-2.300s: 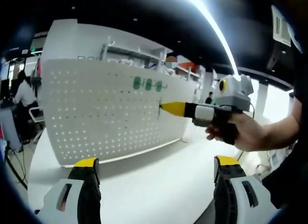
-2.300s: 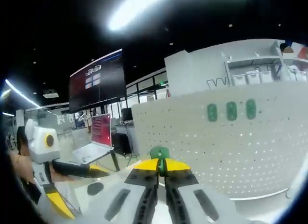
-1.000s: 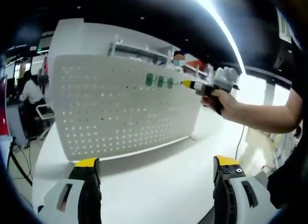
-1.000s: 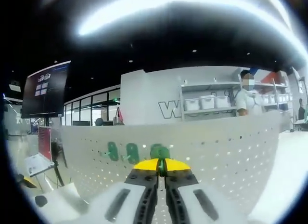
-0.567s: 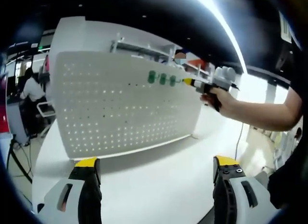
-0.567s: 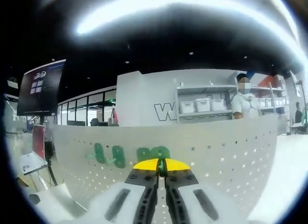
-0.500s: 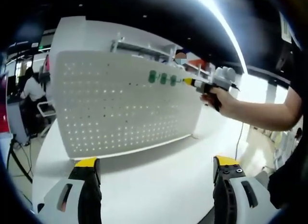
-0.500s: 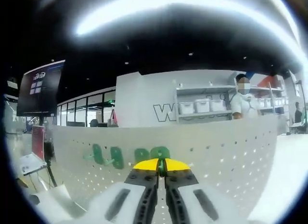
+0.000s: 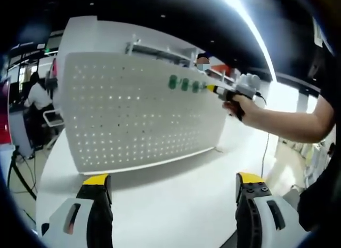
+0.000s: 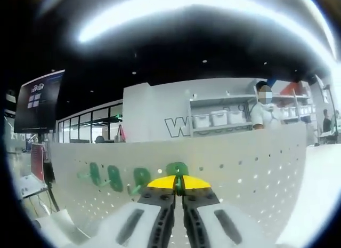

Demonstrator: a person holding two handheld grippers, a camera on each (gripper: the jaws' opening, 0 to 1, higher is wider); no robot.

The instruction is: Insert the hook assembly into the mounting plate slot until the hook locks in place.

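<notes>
A white pegboard mounting plate point(image 9: 133, 120) stands upright on a white table point(image 9: 170, 200). Three green hooks point(image 9: 185, 84) hang in a row near its top edge. My right gripper point(image 9: 211, 88), held in a hand, has its yellow tips at the board just right of that row. In the right gripper view this gripper point(image 10: 178, 182) is shut on a green hook point(image 10: 177, 167) that is up against the pegboard point(image 10: 250, 168). The three hung hooks point(image 10: 113, 176) lie to its left. My left gripper point(image 9: 173, 180) stands open low over the table with nothing between its jaws.
A person point(image 10: 264, 106) stands behind the board near shelves with white bins point(image 10: 216, 119). Another person point(image 9: 31, 98) sits at the far left. A dark screen point(image 10: 37, 101) hangs at the left. A cable point(image 9: 265, 152) drops past the table's right side.
My right gripper has carried the green hook a little to the right along the top of the pegboard, so a gap has opened between it and the third hung hook. The left gripper stays put.
</notes>
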